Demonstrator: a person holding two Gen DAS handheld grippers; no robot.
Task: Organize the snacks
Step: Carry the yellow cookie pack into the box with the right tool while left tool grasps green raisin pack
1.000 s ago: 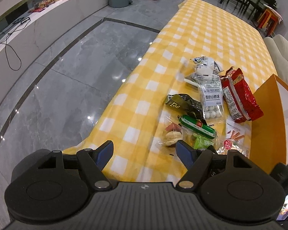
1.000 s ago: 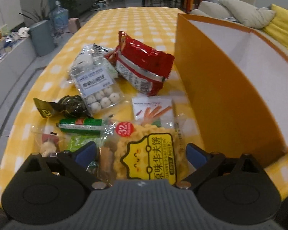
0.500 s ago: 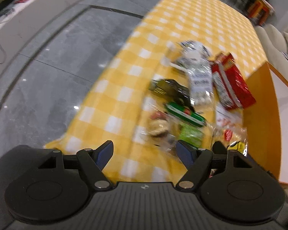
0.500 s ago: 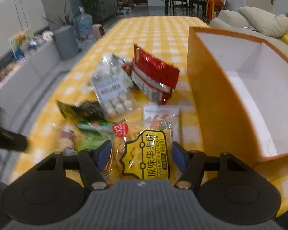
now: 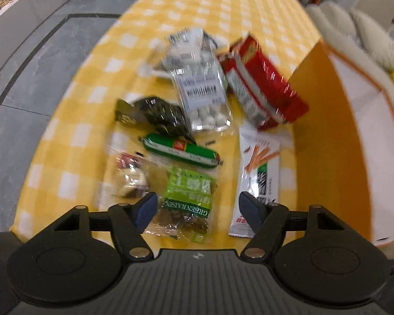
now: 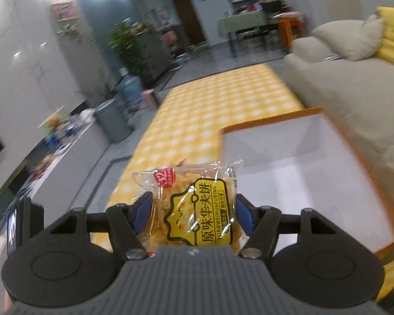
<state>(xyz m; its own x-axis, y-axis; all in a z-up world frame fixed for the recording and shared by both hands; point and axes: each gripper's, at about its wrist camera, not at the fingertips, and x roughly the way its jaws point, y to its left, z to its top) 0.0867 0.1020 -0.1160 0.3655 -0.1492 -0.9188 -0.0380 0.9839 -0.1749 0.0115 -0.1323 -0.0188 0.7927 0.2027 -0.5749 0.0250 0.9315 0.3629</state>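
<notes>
Snacks split two ways: the waffle packet, pinched upright in the right gripper, hangs above the table just left of the orange box, while the left gripper, jaws spread and just narrowing, straddles the green raisin pack near the table's front edge.

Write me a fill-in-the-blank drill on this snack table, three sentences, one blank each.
1. The right gripper is shut on the yellow waffle cake pack, lifted near the white inside of the ____ box.
2. The green sausage stick lies on a yellow and white ____ cloth.
3. The left gripper hangs open above the green ____ packet.

Missing words: orange; checked; raisin
</notes>
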